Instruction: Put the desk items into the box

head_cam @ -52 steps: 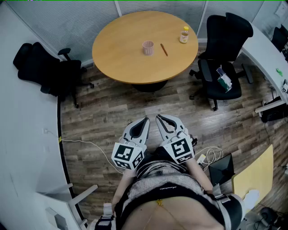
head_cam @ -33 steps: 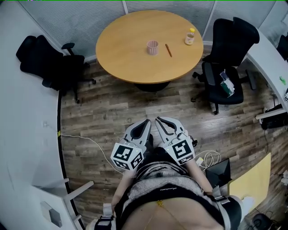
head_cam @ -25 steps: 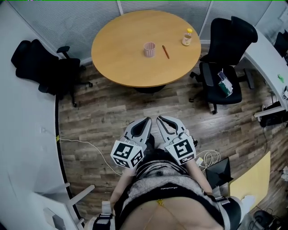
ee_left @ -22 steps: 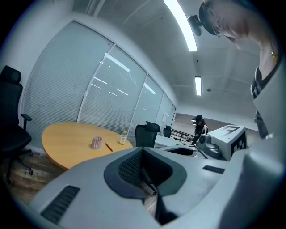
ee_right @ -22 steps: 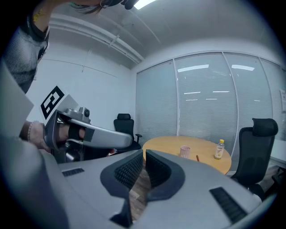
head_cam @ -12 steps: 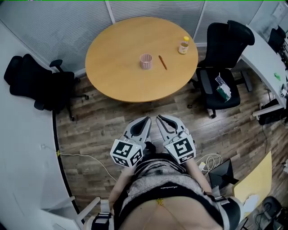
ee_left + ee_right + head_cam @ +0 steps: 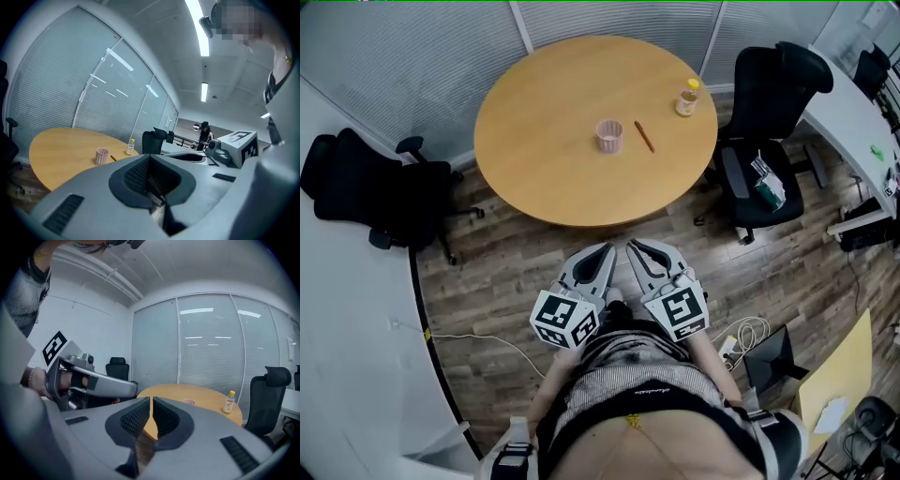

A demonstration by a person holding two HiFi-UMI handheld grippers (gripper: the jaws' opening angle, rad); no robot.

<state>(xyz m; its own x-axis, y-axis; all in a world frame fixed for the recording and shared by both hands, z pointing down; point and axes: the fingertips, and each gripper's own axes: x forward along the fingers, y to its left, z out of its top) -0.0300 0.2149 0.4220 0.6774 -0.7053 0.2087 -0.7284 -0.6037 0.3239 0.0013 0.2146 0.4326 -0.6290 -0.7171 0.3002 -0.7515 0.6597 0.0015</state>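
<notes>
A pink cup (image 7: 609, 136), a brown pencil (image 7: 644, 137) and a small yellow-capped bottle (image 7: 687, 97) stand on a round wooden table (image 7: 534, 150). I see no box in any view. My left gripper (image 7: 604, 253) and right gripper (image 7: 635, 247) are held side by side close to the body, short of the table's near edge, both shut with nothing between the jaws. The left gripper view shows the cup (image 7: 101, 156) and bottle (image 7: 130, 147) well beyond its jaws. Past the jaws in the right gripper view lie the table (image 7: 211, 398) and bottle (image 7: 229, 402).
Black office chairs stand left of the table (image 7: 366, 187) and right of it (image 7: 769, 103), the right one with items on its seat. A white curved desk (image 7: 853, 122) runs along the right. Cables (image 7: 742, 336) and a yellow board (image 7: 839, 370) lie on the wooden floor.
The table has drawn closer in the head view as the person walked towards it. Both grippers keep the same shut pose in front of the body.
</notes>
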